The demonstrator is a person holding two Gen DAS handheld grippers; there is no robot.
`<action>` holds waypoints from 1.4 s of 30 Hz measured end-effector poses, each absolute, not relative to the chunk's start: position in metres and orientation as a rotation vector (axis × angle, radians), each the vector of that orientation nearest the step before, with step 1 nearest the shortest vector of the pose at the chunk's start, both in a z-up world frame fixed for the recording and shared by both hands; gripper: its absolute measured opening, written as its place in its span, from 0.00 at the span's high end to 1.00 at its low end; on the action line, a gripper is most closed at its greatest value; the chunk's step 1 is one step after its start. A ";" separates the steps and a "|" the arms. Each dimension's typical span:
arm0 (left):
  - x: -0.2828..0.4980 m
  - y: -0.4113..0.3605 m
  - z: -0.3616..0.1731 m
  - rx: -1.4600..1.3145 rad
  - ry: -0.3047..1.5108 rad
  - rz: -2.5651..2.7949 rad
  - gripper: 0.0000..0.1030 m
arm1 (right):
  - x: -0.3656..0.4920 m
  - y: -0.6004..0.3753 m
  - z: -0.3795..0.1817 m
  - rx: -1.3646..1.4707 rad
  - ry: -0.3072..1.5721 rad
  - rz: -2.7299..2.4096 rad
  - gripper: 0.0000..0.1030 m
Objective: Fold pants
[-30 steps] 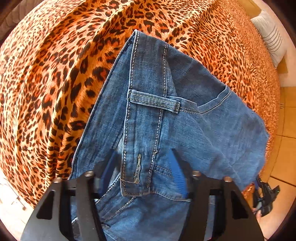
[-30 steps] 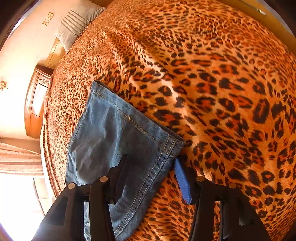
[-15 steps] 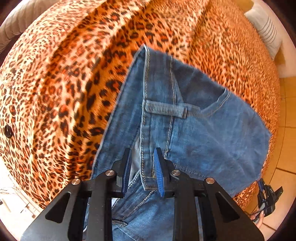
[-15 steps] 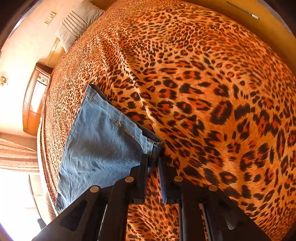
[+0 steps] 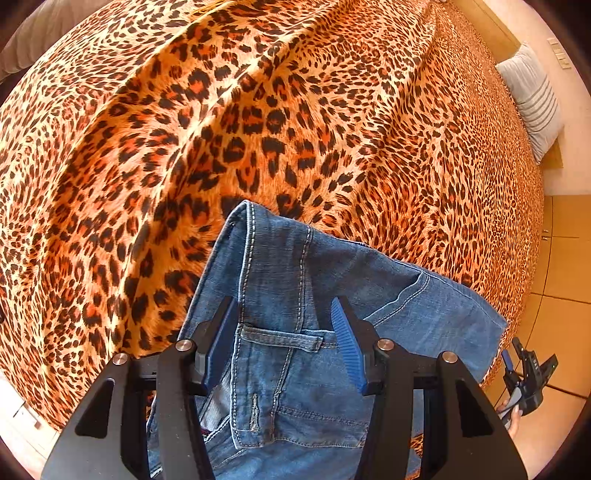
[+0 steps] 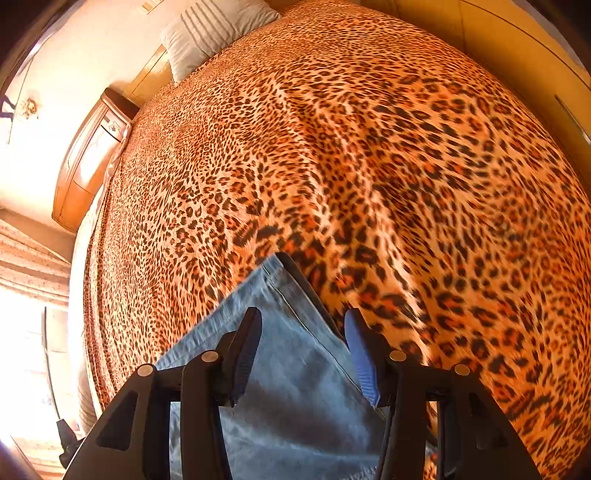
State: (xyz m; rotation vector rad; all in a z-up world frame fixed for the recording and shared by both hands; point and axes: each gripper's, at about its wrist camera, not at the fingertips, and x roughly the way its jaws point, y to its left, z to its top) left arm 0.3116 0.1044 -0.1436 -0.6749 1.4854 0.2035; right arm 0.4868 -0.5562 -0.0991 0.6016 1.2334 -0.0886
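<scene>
Blue denim pants [image 5: 295, 295] lie on a leopard-print bedspread [image 5: 258, 129]. In the left wrist view I see the waistband end with a belt loop and a pocket seam. My left gripper [image 5: 282, 339] is open, its fingers on either side of the belt loop, just over the denim. In the right wrist view the paler hem end of the pants [image 6: 291, 350] lies under my right gripper [image 6: 303, 354], which is open with the hem edge between its fingers. The right gripper also shows small at the lower right of the left wrist view [image 5: 524, 373].
A grey striped pillow [image 6: 214, 29] lies at the head of the bed. A wooden nightstand [image 6: 88, 162] stands beside the bed. Tiled floor [image 5: 561, 266] runs along the bed's right side. The bedspread [image 6: 369, 147] stretches wide beyond the pants.
Both grippers were shut on the denim half a second ago and have opened. Both have drawn back, so the pants sit lower in each view. The right view is blurred by motion.
</scene>
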 end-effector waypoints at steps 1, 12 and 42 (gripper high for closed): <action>0.315 0.102 -0.146 -0.674 1.487 0.195 0.50 | 0.497 -0.551 -0.104 0.574 1.250 -0.101 0.44; 0.378 0.058 -0.167 -0.374 1.476 0.300 0.81 | 0.551 -0.501 -0.116 0.257 1.301 -0.079 0.94; 0.424 0.049 -0.189 -0.471 1.596 0.136 0.31 | 0.556 -0.523 -0.134 0.495 1.349 -0.075 0.33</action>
